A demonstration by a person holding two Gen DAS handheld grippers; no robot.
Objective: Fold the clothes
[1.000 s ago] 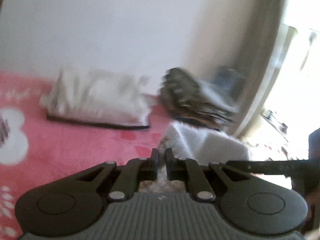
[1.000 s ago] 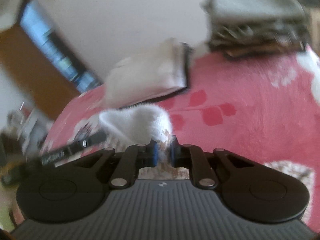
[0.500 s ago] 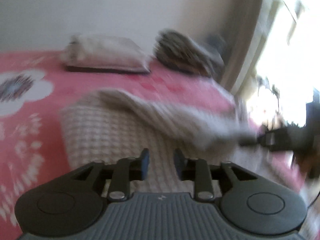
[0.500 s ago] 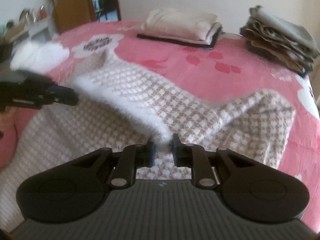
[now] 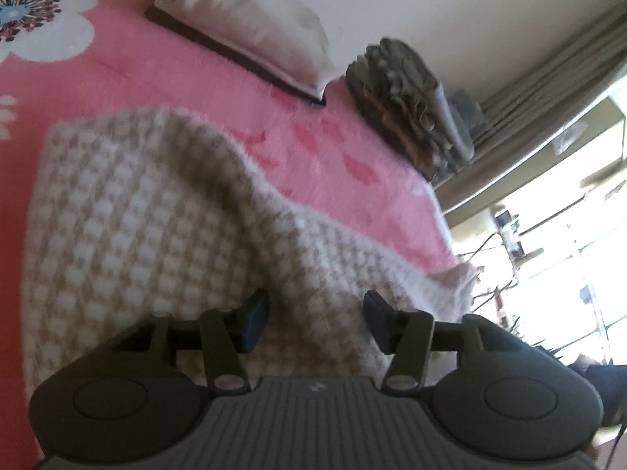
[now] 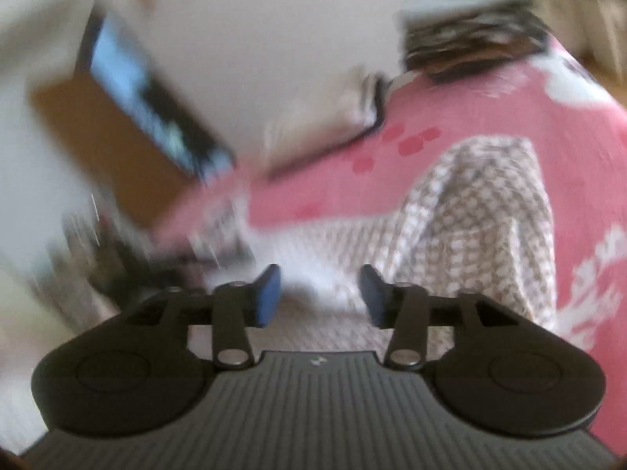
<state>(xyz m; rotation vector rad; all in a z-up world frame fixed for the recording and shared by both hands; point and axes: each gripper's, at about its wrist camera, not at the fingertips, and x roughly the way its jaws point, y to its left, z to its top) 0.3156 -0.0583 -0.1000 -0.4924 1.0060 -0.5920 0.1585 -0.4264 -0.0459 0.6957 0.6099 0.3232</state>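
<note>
Left wrist view
Left hand-held gripper (image 5: pixel 316 323): we are seeing its jaws opening, standing apart, with nothing pinched between the pads.
Checked garment (image 5: pixel 156 235): we are looking at a fuzzy beige-and-white piece lying on the bed directly under and ahead of the left hand-held gripper; its cloth is showing through the gap between the jaws, but the pads are not pressing on it.
Bed (image 5: pixel 137 78): we are seeing a pink cover with white flowers stretching beyond the garment.
Cream stack (image 5: pixel 250 19): we are finding folded pale cloth on a dark base, far ahead of the gripper and to the left.
Grey-brown stack (image 5: pixel 411 98): we are finding a pile of folded clothes far ahead and to the right, just beside the cream stack.
Curtain (image 5: pixel 548 90): it is hanging further right, by a bright window.

Right wrist view
Right hand-held gripper (image 6: pixel 319 297): we are seeing its jaws opening, blue pads standing apart, with nothing clamped between them.
Checked garment (image 6: pixel 482 211): we are seeing it lying ahead and to the right of the gripper, bunched into a ridge; paler cloth is reaching under the jaws.
Bed (image 6: pixel 490 117): its pink cover is running beyond the garment.
Stacks: we are making out the cream stack (image 6: pixel 325 125) ahead and the grey-brown stack (image 6: pixel 470 27) far ahead to the right, both blurred.
Door (image 6: pixel 98 137): we are seeing a brown panel to the left, heavily blurred.
</note>
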